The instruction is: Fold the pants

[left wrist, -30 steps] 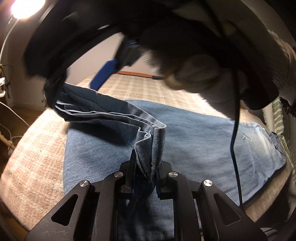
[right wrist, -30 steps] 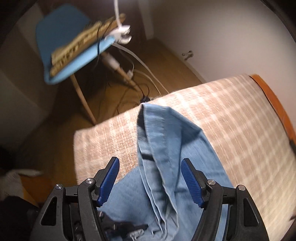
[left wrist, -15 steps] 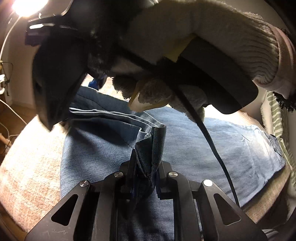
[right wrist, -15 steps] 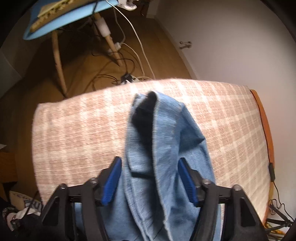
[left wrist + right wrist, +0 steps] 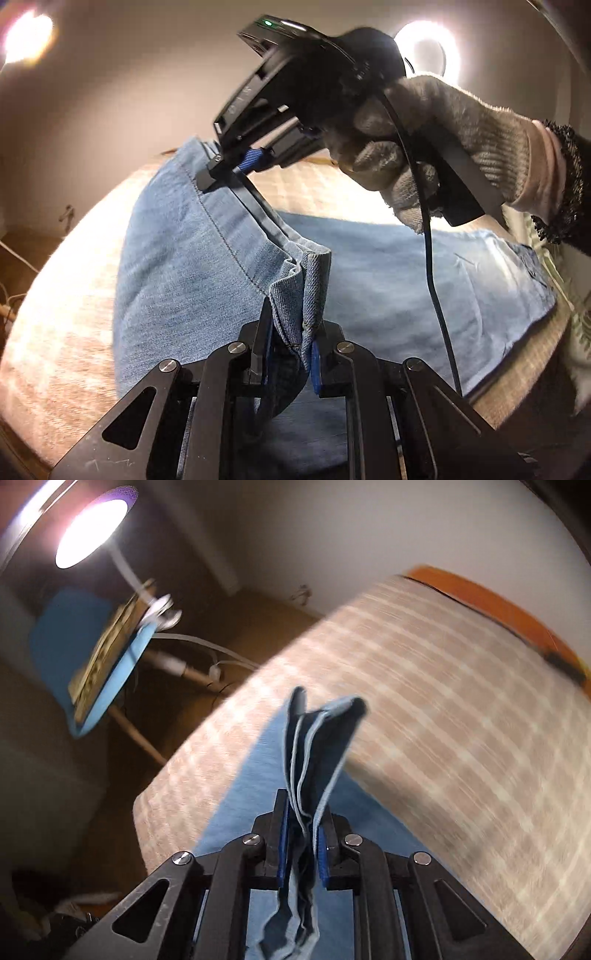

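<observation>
Over the plaid bed [image 5: 66,295], both grippers, left [image 5: 291,343] and right [image 5: 303,834], pinch the jeans' [image 5: 184,266] hem, the right having just closed; uneven pulling could skew the fold.

The pants [image 5: 388,280] lie across the checked bedcover [image 5: 62,332], filling the middle of the left wrist view. Their hem edge rises from bottom centre to upper left. In the right wrist view a chair [image 5: 107,686] stands at left, beside the bedcover, with a lamp [image 5: 92,531] in the upper left.
</observation>
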A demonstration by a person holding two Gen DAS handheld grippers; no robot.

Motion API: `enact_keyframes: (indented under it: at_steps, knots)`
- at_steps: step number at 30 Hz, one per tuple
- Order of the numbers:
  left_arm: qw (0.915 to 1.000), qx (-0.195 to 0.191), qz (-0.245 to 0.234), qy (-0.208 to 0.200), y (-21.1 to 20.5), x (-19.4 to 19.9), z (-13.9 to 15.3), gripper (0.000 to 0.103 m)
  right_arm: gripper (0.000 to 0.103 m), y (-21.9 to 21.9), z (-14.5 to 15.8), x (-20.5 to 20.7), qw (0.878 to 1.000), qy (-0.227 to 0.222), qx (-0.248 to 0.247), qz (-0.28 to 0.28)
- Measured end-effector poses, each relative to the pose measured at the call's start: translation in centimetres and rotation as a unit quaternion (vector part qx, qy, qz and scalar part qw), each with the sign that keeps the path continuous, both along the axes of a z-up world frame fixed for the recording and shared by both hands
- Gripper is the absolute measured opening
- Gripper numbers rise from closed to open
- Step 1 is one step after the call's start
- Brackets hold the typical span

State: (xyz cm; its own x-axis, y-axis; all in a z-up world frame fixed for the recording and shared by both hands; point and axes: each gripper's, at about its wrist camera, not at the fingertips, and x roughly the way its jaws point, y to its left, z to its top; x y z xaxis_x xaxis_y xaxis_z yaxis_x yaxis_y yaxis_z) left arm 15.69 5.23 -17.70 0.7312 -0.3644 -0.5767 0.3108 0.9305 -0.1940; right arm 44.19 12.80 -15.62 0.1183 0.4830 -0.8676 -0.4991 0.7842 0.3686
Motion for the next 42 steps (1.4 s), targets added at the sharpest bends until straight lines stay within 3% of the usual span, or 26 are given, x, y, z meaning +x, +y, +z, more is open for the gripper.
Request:
enact_keyframes:
  at_steps: [3,4,6,8,10,13,17,23,25,30,33,42]
  knots:
    - [1.0,0.002,-0.003,0.008,-0.4,0.2,-0.4,0.014,0.021,-1.4,-1.2,0.1,0.999,0.022,0.035,-0.013]
    - [0.9999,-0.001,-0.004,0.01,-0.3,0.3,-0.3,0.014,0.04,-1.5,-1.4,0.2,0.999,0.024,0.038,-0.018]
    - [0.9999,0.0,-0.007,0.014,-0.2,0.7,0.2,0.014,0.056,-1.7,-2.1,0.5,0.998,0.026,0.042,-0.029]
    - [0.9998,0.001,-0.01,0.018,0.2,1.3,0.4,0.014,0.051,-1.5,-2.6,0.9,0.998,0.025,0.045,-0.041]
    - [0.9997,-0.001,-0.012,0.021,0.8,1.8,0.9,0.014,0.025,-1.5,-2.7,1.1,0.998,0.02,0.041,-0.05]
    - [0.9995,-0.011,-0.016,0.024,0.9,1.4,1.6,0.014,0.008,-2.4,-2.0,0.9,0.996,0.011,0.056,-0.063]
    - [0.9992,-0.018,-0.03,0.02,1.0,1.3,3.2,0.014,0.005,-4.1,0.4,-0.2,0.996,-0.019,0.059,-0.07]
    - [0.997,-0.019,-0.075,0.008,-2.2,0.8,6.3,0.014,0.004,-9.0,3.2,-1.7,0.993,-0.036,0.055,-0.094]
    - [0.9958,-0.016,-0.09,0.004,-4.0,1.0,6.0,0.014,0.004,-11.1,4.1,-2.4,0.992,-0.042,0.051,-0.107]
    - [0.9914,0.002,-0.131,0.002,-7.5,0.4,6.7,0.014,0.004,-16.9,5.1,-4.2,0.988,-0.045,0.051,-0.142]
    - [0.9862,0.045,-0.159,-0.006,-10.2,-0.8,7.3,0.014,0.004,-19.8,5.4,-5.4,0.985,-0.048,0.046,-0.159]
    - [0.9759,0.041,-0.213,0.025,-15.1,-0.7,9.0,0.014,0.004,-25.2,7.2,-7.5,0.979,-0.064,0.04,-0.19]
